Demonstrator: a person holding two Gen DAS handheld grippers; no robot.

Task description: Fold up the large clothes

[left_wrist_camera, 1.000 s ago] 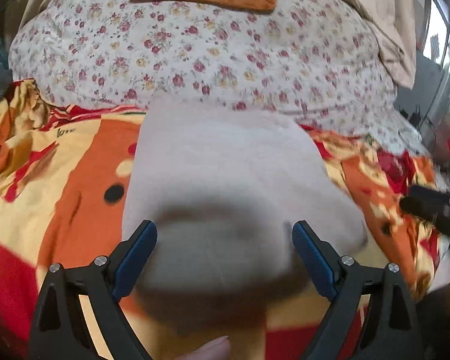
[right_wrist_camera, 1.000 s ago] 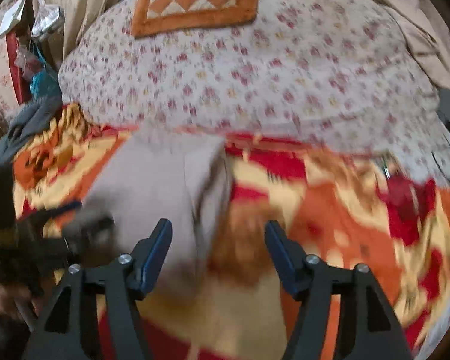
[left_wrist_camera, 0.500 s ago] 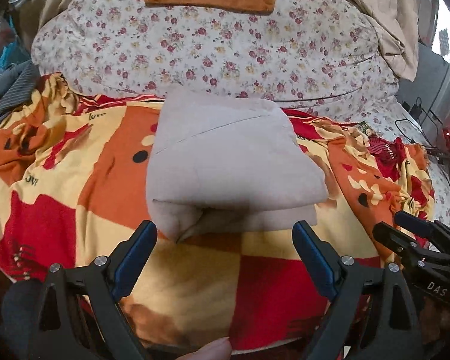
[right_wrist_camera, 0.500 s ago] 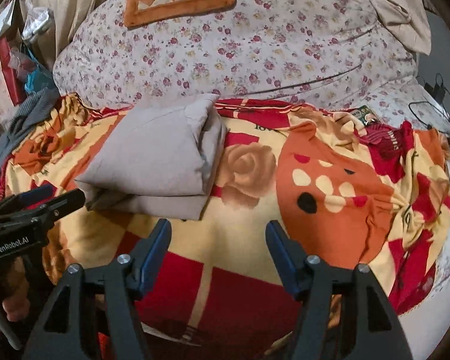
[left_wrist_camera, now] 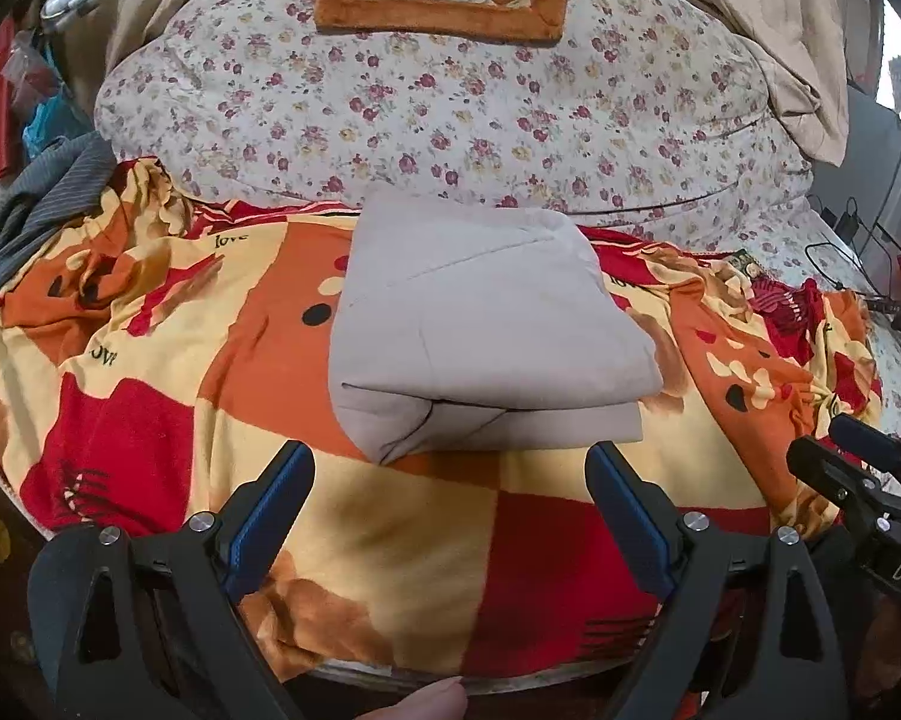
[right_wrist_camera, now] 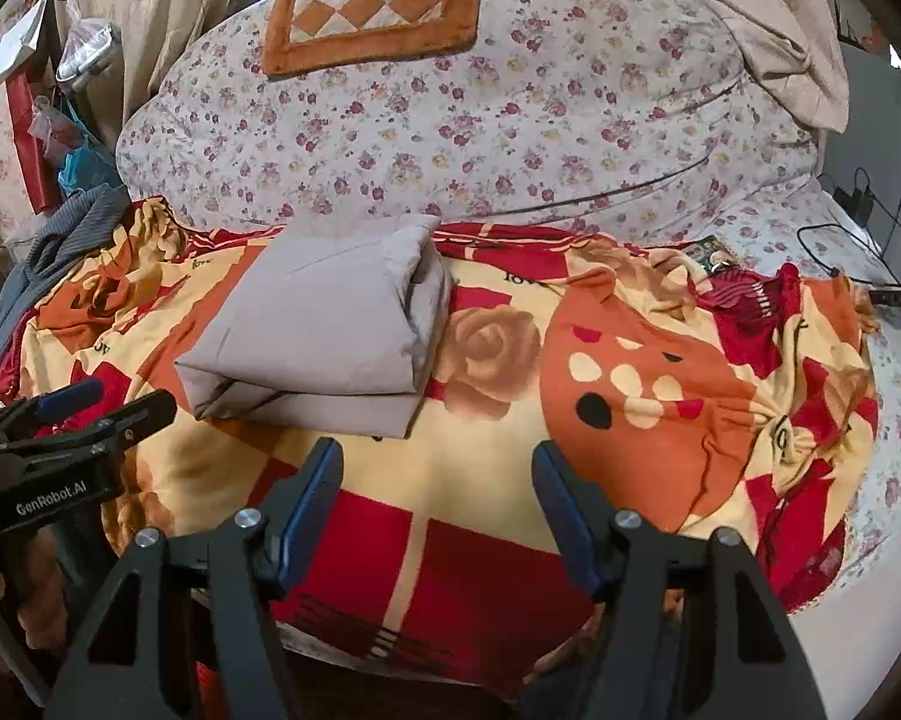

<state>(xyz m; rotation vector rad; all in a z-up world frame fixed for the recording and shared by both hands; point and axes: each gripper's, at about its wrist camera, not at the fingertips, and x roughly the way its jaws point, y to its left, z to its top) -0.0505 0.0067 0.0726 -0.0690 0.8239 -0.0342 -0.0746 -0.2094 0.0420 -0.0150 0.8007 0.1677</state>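
Both cameras have pulled back from the grey folded garment (left_wrist_camera: 486, 324), which now lies squared on the patterned blanket (left_wrist_camera: 150, 420) — apparently finished. The left hand-held gripper (left_wrist_camera: 450, 516) and right hand-held gripper (right_wrist_camera: 438, 510) stand spread, holding nothing — clear of the bundle.

The folded garment (left_wrist_camera: 486, 324) is smooth matt grey cloth; the blanket (left_wrist_camera: 150, 420) beneath looks fleecy; the floral quilt (left_wrist_camera: 450, 108) is thin cotton-like cloth.
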